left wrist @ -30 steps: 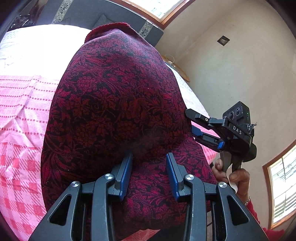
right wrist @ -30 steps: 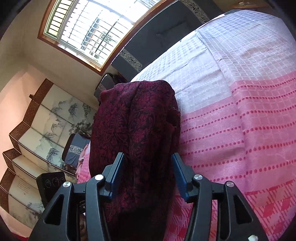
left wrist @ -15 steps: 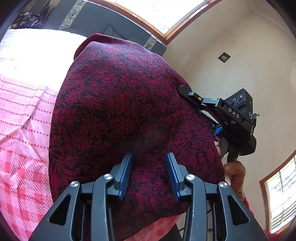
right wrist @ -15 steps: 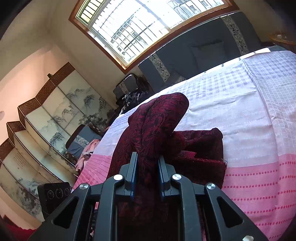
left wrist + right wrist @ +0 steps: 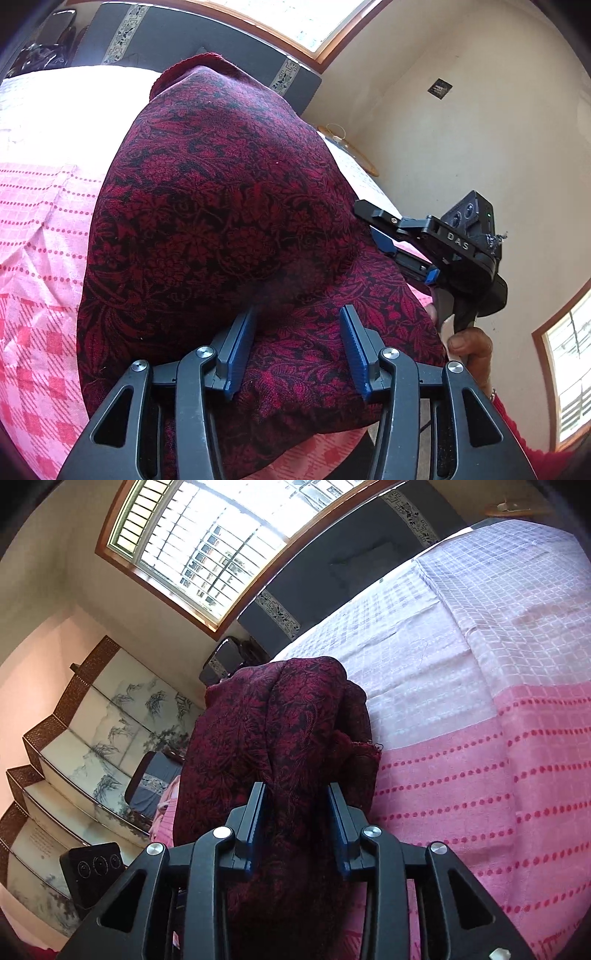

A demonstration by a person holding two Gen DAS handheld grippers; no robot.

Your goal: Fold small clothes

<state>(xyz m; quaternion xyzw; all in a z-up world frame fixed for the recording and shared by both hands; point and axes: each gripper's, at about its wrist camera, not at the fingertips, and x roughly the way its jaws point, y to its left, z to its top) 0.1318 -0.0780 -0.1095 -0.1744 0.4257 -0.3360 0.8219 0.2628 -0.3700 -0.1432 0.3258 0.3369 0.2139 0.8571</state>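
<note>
A dark red floral garment [image 5: 229, 229] lies humped on the pink checked bedspread [image 5: 33, 229]. My left gripper [image 5: 295, 328] is open, its blue pads straddling the cloth's near edge without pinching it. My right gripper [image 5: 297, 805] has cloth of the same garment [image 5: 273, 731] bunched between its pads, with a gap still showing between the jaws. In the left wrist view the right gripper [image 5: 373, 229] reaches in at the garment's right edge, held by a hand [image 5: 469, 343].
A dark headboard [image 5: 192, 40] and window stand behind the bed. A painted folding screen [image 5: 92, 738] and a dark chair [image 5: 155, 779] stand at the left. The left gripper's camera box [image 5: 92, 867] shows low left. Bedspread [image 5: 480, 738] lies to the right.
The right gripper's jaws have spread wider than half a second ago, after closing on the cloth before that. The garment has sunk lower and the view has tilted down. The left gripper stayed open.
</note>
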